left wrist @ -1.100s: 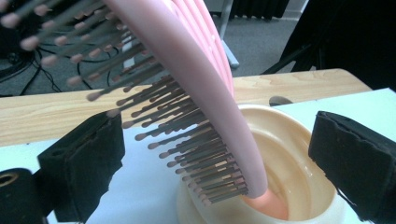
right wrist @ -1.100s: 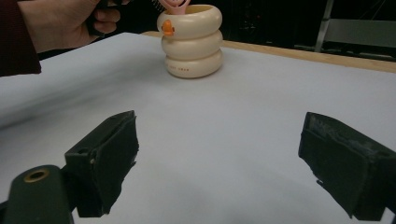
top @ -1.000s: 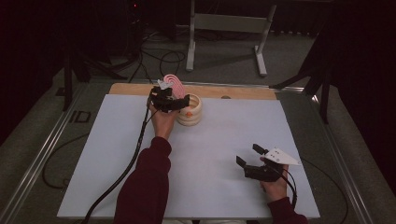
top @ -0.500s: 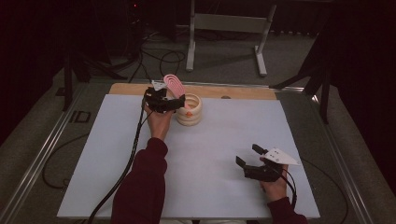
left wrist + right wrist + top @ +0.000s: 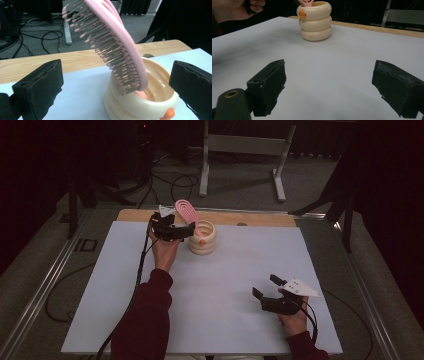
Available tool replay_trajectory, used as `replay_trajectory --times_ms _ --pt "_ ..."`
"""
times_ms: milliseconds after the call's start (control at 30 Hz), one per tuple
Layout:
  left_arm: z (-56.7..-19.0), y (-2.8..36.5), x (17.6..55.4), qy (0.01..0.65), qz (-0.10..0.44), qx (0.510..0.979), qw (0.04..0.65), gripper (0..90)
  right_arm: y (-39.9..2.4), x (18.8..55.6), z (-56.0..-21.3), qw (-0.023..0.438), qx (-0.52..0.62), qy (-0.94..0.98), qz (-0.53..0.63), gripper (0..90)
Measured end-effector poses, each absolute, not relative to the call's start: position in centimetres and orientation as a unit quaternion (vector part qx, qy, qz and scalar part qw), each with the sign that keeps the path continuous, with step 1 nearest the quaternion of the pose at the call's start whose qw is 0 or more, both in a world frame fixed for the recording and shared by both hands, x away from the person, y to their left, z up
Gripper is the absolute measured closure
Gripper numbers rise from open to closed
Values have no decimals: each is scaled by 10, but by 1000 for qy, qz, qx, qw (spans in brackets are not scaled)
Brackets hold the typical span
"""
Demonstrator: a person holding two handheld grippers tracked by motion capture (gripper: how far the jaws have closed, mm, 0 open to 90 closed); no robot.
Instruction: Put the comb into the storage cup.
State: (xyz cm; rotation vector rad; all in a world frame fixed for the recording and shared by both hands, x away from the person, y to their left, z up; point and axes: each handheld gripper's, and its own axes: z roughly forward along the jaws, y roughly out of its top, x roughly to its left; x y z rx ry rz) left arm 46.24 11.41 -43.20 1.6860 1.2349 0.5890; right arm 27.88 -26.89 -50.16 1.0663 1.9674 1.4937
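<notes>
A pink hairbrush stands handle-down in a cream ringed cup near the table's far edge, its head leaning left. My left gripper hovers just left of the cup, open. In the left gripper view the brush leans out of the cup between the wide-apart jaws of the left gripper, and neither jaw touches it. My right gripper is open and holds nothing, low over the near right of the table. From the right gripper the cup sits far ahead.
A white sheet covers the table, with a wooden strip along the far edge. A metal stand and cables are on the floor beyond. The left gripper's cable trails toward the front left.
My left gripper has drawn back a little to the left of the cup. The brush stays leaning in the cup. The right gripper has not moved.
</notes>
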Motion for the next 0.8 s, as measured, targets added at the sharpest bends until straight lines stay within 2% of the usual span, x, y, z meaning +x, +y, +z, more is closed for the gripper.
replay_trajectory --times_ms 800 --pt "-419 150 420 448 221 714 490 1 -267 279 -502 223 384 714 541 116"
